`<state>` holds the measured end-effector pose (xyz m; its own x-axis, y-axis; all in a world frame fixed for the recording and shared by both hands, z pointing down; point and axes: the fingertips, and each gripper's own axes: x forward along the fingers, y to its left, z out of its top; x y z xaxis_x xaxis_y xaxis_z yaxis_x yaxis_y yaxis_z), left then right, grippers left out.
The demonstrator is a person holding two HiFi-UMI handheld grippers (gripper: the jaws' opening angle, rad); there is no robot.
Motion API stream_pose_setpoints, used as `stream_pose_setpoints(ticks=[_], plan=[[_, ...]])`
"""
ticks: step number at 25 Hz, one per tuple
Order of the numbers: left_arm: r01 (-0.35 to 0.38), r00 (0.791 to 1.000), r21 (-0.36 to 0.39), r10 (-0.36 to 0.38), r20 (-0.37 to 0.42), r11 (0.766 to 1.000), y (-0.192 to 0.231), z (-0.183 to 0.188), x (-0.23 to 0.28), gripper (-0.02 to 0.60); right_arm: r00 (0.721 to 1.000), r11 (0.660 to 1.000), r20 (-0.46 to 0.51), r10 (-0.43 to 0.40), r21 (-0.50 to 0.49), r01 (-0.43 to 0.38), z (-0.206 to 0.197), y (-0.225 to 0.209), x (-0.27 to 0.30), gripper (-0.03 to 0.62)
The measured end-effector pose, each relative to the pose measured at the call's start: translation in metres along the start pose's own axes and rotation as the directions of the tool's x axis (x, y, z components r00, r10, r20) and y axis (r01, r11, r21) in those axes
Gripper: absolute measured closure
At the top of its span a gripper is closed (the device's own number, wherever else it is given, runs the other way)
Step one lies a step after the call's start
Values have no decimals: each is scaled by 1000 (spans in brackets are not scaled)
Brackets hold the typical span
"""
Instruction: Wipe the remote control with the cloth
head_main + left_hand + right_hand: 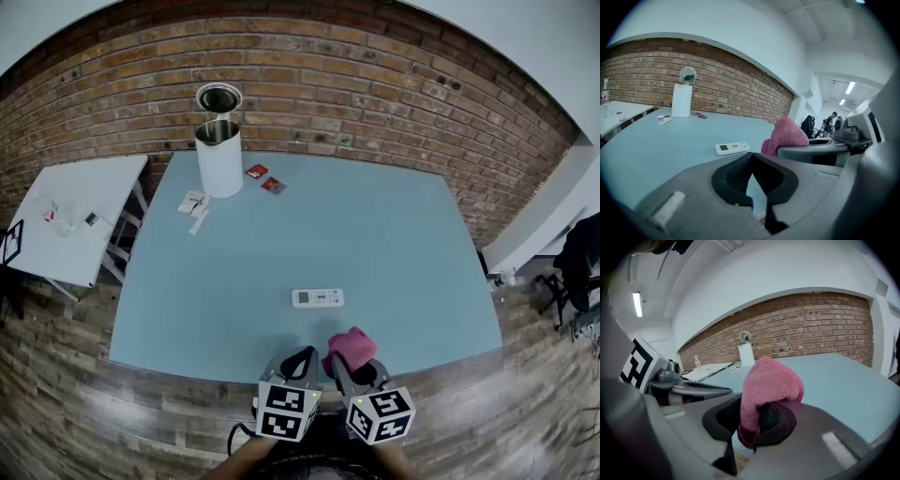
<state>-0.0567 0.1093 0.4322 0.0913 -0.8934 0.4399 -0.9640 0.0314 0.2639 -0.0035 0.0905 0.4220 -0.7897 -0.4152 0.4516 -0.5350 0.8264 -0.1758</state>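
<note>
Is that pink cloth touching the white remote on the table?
Apart. The head view shows a strip of bare blue table between the pink cloth and the remote.

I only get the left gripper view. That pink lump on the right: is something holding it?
Observer: Yes. The right gripper view shows the right gripper shut on the cloth, which bulges up above the jaws.
Visitor: Is it touching the remote?
Observer: No. In the head view the remote lies flat on the table, further out than the cloth, with bare table between them.
</note>
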Motion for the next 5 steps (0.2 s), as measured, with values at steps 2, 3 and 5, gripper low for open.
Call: stream_pose_setpoints(ticks=[2, 3, 5], plan=[[3, 1000, 2, -3, -8, 1000, -4, -2, 1, 586, 1000, 1000, -1, 3, -4, -3, -1, 0, -2, 533], [3, 1000, 6, -3, -12, 1000, -5, -3, 2, 586, 1000, 1000, -1, 4, -4, -4, -1, -1, -3, 533], [-1, 1000, 17, 1, -18, 1000, -7, -4, 3, 586, 1000, 1000, 0, 3, -3, -3, -2, -2, -6, 533]])
